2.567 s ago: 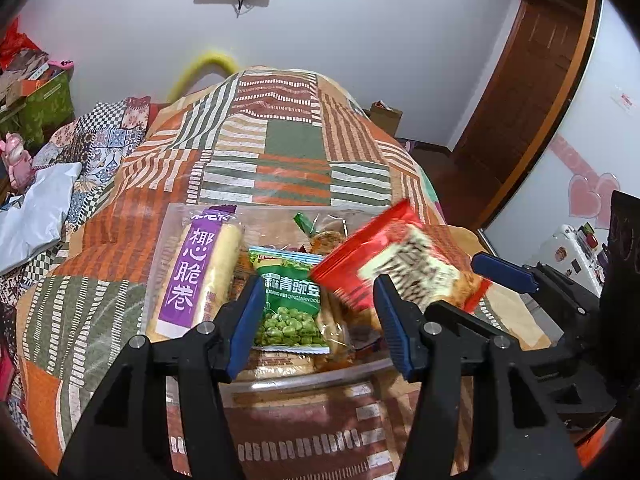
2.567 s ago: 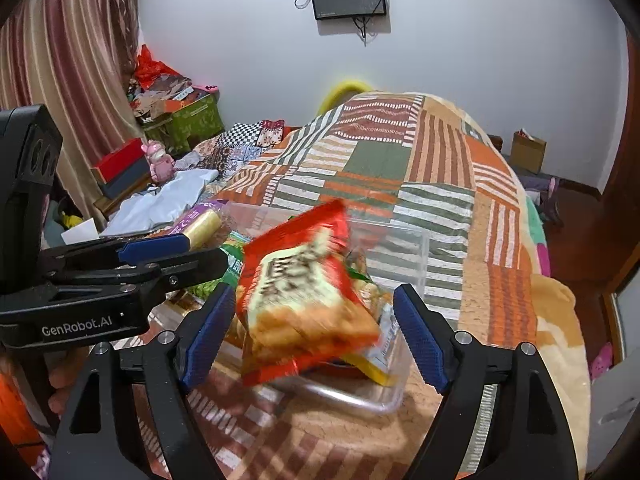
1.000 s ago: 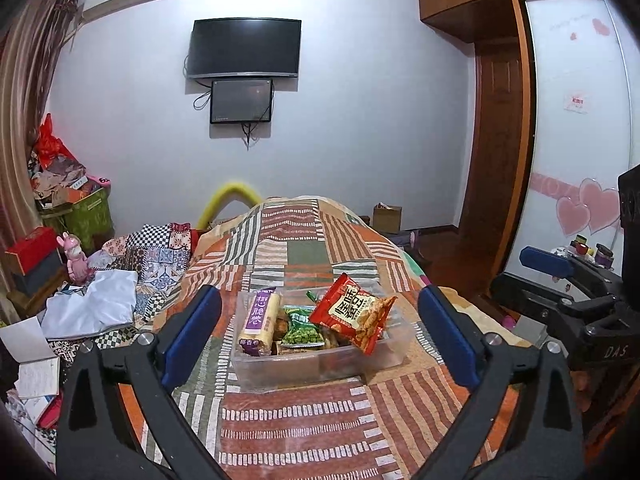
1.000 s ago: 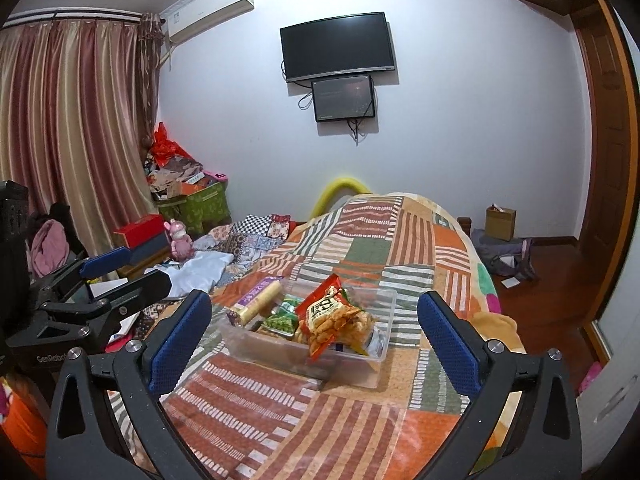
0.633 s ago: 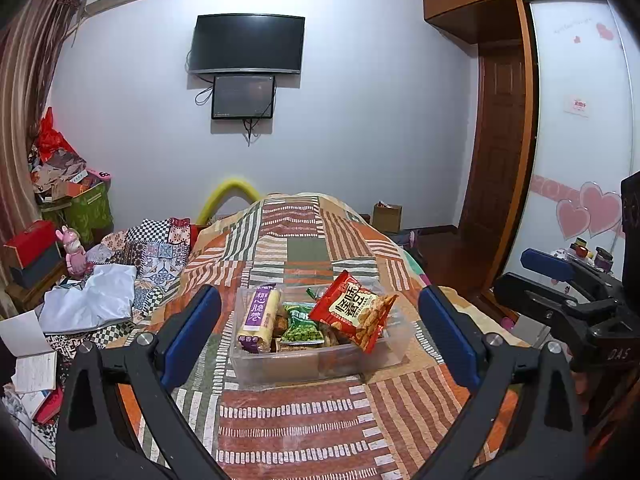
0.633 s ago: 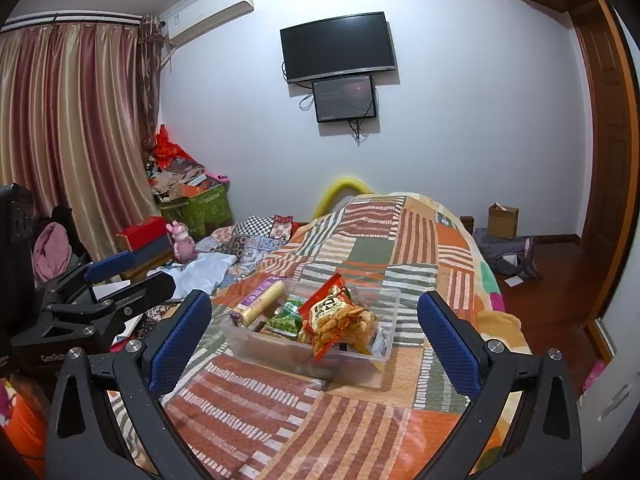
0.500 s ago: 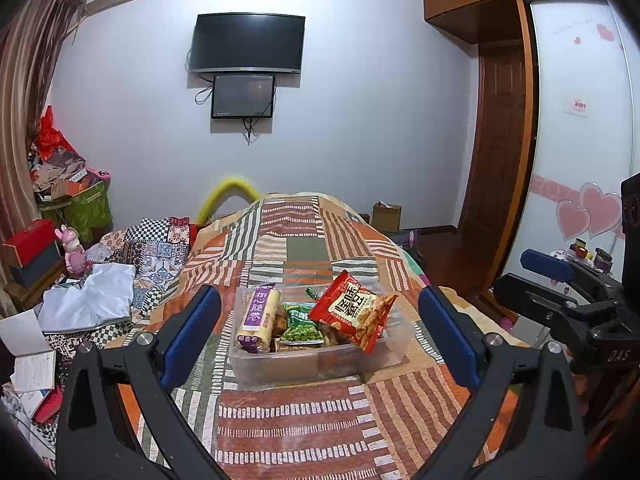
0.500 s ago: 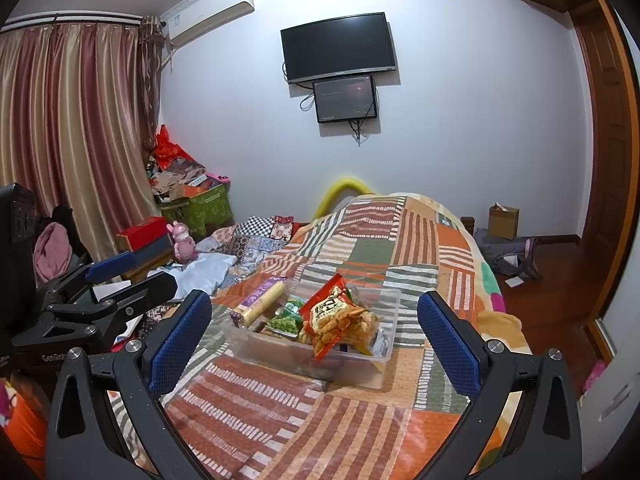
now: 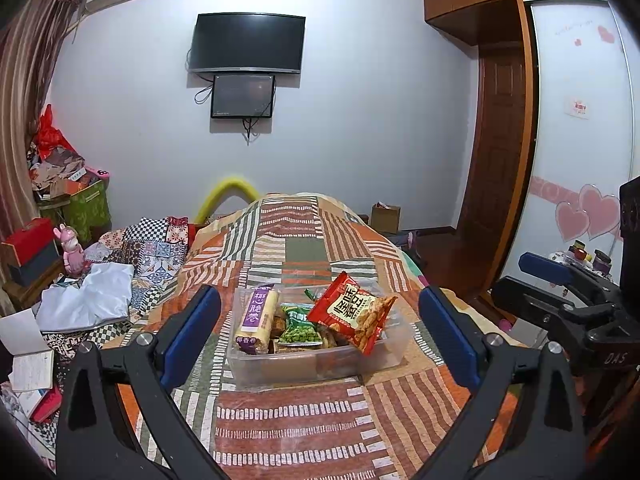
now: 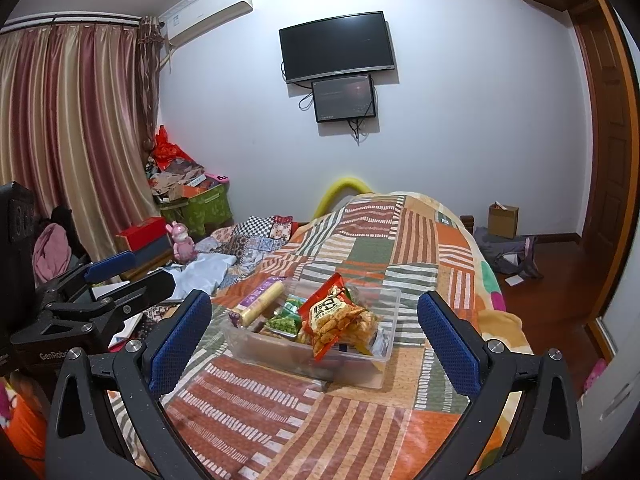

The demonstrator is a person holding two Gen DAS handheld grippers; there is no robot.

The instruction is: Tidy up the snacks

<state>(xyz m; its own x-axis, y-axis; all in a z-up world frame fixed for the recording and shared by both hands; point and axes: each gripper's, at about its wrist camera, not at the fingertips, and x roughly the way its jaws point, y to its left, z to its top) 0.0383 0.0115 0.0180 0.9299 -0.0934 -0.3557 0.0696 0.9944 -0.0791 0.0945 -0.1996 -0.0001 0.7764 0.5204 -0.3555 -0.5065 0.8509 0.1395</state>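
Snacks, one lot, housed in a clear plastic bin [image 9: 320, 364] set on the patchwork bedspread [image 9: 288, 432]. Contents, as itemised from the left wrist view: a purple-labelled roll pack [image 9: 256, 320] at the bin's left end; a green pea packet [image 9: 300, 330] in the middle, lying low; a red crisp bag [image 9: 352, 316] on top at the right, its lower corner hanging over the front wall.

Left gripper [image 9: 320, 334]: fingers spread wide, nothing between them, held back from the bin and not touching it. Right gripper [image 10: 314, 338]: likewise spread and unladen, also short of the bin.

View differences. The left wrist view takes the bin front-on and shows the wooden door [image 9: 500, 184] and the heart-decorated panel [image 9: 584, 216] at right, plus the right gripper's body at the frame edge. The right wrist view takes the bin [image 10: 352, 364] corner-on and alone shows the striped curtains [image 10: 68, 152], the whole air conditioner [image 10: 208, 12] and the left gripper's body at left. Both views show the wall television [image 9: 248, 44] and the smaller screen beneath it.

Orientation. Roll pack [image 10: 260, 300]: long axis running front to back of the bin, far end propped on the rear rim (so tilted, not flat). Red crisp bag [image 10: 332, 316]: long axis diagonal, upper corner pointing up and back, leaning on the packs below. Bin long axis runs across the bed.
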